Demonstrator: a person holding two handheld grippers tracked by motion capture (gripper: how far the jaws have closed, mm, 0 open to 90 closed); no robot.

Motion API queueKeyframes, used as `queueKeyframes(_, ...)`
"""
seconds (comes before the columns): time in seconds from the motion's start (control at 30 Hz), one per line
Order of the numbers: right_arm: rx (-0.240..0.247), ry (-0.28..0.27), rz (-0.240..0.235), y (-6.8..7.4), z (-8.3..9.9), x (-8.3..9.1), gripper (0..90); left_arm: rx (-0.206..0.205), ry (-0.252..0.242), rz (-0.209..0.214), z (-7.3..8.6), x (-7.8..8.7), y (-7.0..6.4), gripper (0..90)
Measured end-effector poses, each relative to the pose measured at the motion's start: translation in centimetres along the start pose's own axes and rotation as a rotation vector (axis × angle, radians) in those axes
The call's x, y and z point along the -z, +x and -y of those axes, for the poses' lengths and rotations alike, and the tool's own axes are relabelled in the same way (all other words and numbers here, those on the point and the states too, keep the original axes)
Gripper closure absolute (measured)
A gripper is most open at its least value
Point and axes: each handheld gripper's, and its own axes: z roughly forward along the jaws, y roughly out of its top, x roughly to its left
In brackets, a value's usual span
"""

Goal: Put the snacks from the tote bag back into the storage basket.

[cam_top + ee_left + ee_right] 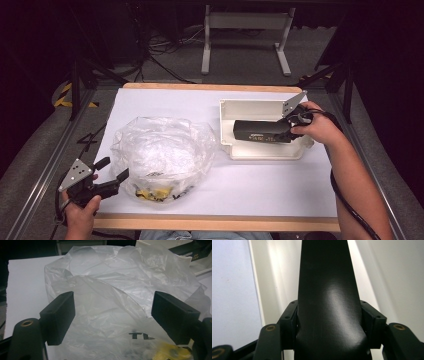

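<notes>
1 black box [261, 131], 1 tray [250, 108], 1 bag [160, 145].

White paper-covered table [260, 187], wooden edge, grey floor [240, 70], white stand legs [206, 50], cables [165, 45]

Black 2-jaw grippers [112, 170] w/ brass screws, grey triangular plates, black cables.

Black letters "TL" show on the plastic bag [117, 302]; other print is unreadable.
</notes>
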Motion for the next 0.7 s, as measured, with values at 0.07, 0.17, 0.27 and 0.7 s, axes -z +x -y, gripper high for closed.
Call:
queueKeyframes(0.07, 0.005, 0.002, -0.007, -0.2, 0.0, 0.0, 42.6, 0.001, -0.001, -0.004, 0.1, 0.0, 0.0, 20.3)
queueKeyframes(0.17, 0.010, -0.004, -0.014, -0.4, 0.0, -0.1, 42.5, -0.005, -0.006, -0.014, 0.1, 0.2, -0.1, 20.5)
queueKeyframes(0.27, 0.014, -0.005, -0.016, -0.6, 0.2, -0.2, 42.2, -0.012, -0.016, -0.027, 0.2, 0.6, -0.3, 20.6)
queueKeyframes(0.7, 0.040, 0.004, -0.032, -1.8, 1.0, -1.2, 42.2, -0.005, -0.005, -0.055, 0.9, 1.6, -0.4, 20.6)
